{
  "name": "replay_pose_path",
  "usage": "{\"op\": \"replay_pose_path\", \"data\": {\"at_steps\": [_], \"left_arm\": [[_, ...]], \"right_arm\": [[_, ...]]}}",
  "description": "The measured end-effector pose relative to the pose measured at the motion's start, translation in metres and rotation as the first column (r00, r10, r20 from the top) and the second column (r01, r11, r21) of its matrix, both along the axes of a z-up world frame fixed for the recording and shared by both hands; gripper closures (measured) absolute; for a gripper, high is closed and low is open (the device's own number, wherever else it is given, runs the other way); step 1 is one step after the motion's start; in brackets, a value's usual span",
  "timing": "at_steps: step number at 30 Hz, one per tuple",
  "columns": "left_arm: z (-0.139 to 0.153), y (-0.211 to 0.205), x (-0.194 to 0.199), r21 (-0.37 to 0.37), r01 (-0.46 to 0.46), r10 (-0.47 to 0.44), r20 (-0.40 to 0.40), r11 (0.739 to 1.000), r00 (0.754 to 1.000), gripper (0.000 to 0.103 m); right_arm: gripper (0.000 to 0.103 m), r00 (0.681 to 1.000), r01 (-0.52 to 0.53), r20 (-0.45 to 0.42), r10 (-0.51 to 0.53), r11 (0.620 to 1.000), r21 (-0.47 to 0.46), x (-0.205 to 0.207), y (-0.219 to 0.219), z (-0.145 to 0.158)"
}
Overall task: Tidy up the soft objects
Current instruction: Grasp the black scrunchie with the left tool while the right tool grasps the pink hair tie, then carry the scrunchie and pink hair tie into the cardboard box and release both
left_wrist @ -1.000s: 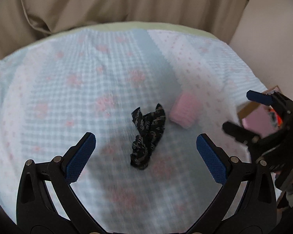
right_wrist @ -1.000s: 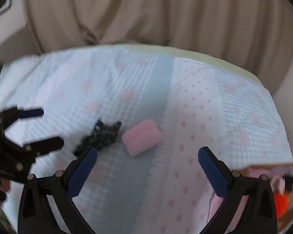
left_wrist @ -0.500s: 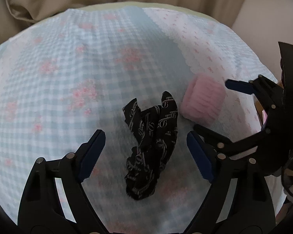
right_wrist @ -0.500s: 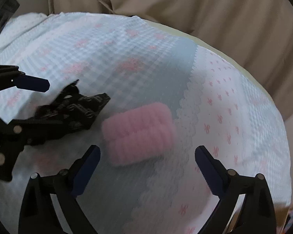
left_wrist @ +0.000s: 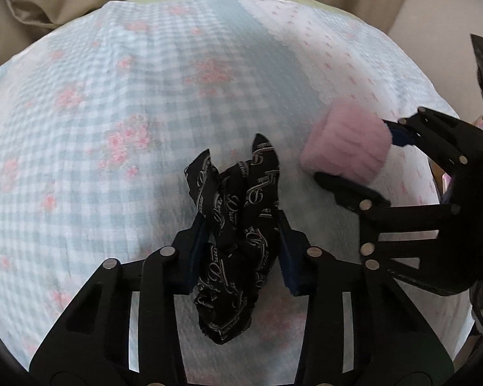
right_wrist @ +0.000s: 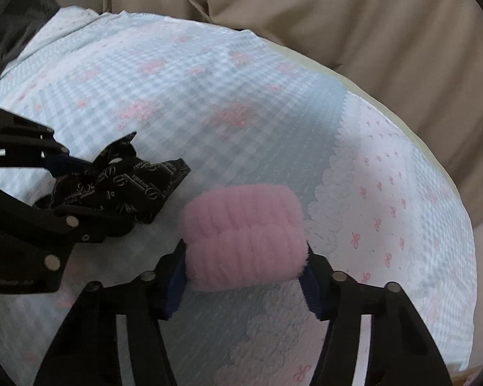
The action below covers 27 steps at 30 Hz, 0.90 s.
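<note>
With my left gripper [left_wrist: 240, 251] clamped on the scarf [left_wrist: 238, 222] and my right gripper [right_wrist: 244, 275] closing on the pink roll [right_wrist: 244, 241] beside it, I fear either pinching the quilt [left_wrist: 112, 112] underneath.

A pale blue gingham bedspread [left_wrist: 119, 103] (pink flowers scattered across it) lies before tan curtains [right_wrist: 338, 9].

The left gripper [left_wrist: 241, 241] points steeply down, its jaws clamped on cloth. The right gripper [right_wrist: 244, 267] beside it is closing, pads pressing something soft.
</note>
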<state>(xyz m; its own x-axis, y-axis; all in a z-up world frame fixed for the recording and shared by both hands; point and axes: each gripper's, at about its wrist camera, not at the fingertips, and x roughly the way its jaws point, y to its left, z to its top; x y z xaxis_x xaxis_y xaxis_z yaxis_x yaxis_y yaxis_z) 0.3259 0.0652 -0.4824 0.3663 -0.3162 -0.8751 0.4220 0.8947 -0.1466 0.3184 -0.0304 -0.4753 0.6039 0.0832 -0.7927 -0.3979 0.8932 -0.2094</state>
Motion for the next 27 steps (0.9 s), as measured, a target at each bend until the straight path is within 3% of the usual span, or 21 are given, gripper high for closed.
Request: {"op": "replay_pose_path", "data": {"at_steps": [7,13,20,27], "left_arm": [[0.016,0.015,-0.001,-0.03,-0.052,0.053,0.014,0.998,0.999,0.069],[0.056,0.026,-0.008,-0.053,-0.081,0.084,0.05,0.995,0.995,0.069],[0.139,0.027,-0.031,-0.089,-0.102,0.112,0.117,0.991,0.987,0.069],[0.241,0.03,-0.077,-0.131,-0.155,0.176,0.171,0.979,0.969,0.069]], "right_arm": [[0.057,0.997,0.073,0.003,-0.074,0.995,0.074,-0.004,-0.007,0.02],[0.057,0.986,0.165,0.008,-0.168,0.973,0.162,-0.016,-0.019,0.064],[0.057,0.963,0.255,0.029,-0.269,0.939,0.231,-0.047,-0.031,0.147],[0.057,0.935,0.319,0.06,-0.349,0.903,0.288,-0.101,-0.043,0.251]]}}
